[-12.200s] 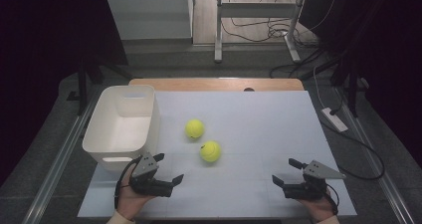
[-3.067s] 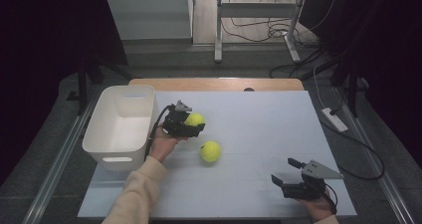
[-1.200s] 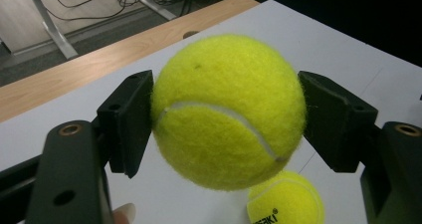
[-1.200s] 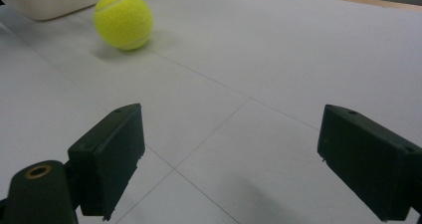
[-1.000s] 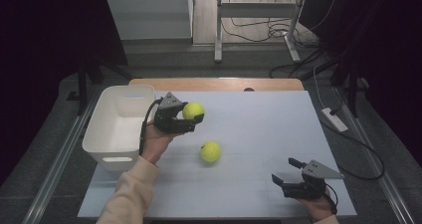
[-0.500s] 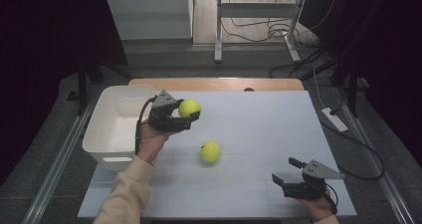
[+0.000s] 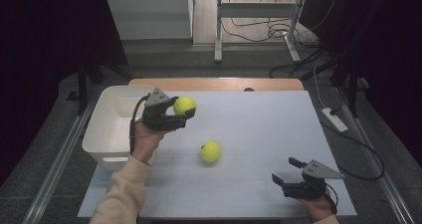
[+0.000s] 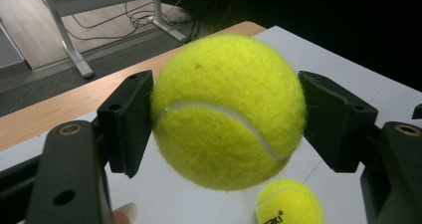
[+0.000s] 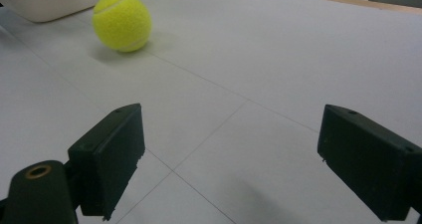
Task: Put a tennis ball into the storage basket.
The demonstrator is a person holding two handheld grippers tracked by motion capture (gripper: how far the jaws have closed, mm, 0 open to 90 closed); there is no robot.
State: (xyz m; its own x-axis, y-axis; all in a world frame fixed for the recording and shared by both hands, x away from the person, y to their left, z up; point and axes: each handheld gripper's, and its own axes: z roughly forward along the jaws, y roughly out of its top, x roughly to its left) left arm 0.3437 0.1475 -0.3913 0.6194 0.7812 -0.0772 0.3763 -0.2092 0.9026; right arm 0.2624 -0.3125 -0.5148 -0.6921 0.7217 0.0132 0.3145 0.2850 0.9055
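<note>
My left gripper (image 7: 182,109) is lifted above the table's left part, shut on a yellow tennis ball (image 7: 184,105). In the left gripper view that held tennis ball (image 8: 226,112) is squeezed between both black pads. A second tennis ball (image 7: 210,151) lies on the white table near the middle; it also appears in the left gripper view (image 8: 288,203) and the right gripper view (image 9: 122,21). My right gripper (image 7: 286,171) rests low near the table's front right corner, jaws wide open with nothing between them (image 9: 231,162). The white bin (image 7: 115,126) stands just left of the left gripper.
The white table top (image 7: 259,124) has a wooden strip (image 7: 219,84) along its far edge. A white power strip (image 7: 334,119) lies on the floor to the right, and a metal desk frame (image 7: 259,12) stands beyond the table.
Over the last second my left gripper has drifted slightly left toward the bin, still holding the ball. The right gripper and the ball on the table have not moved.
</note>
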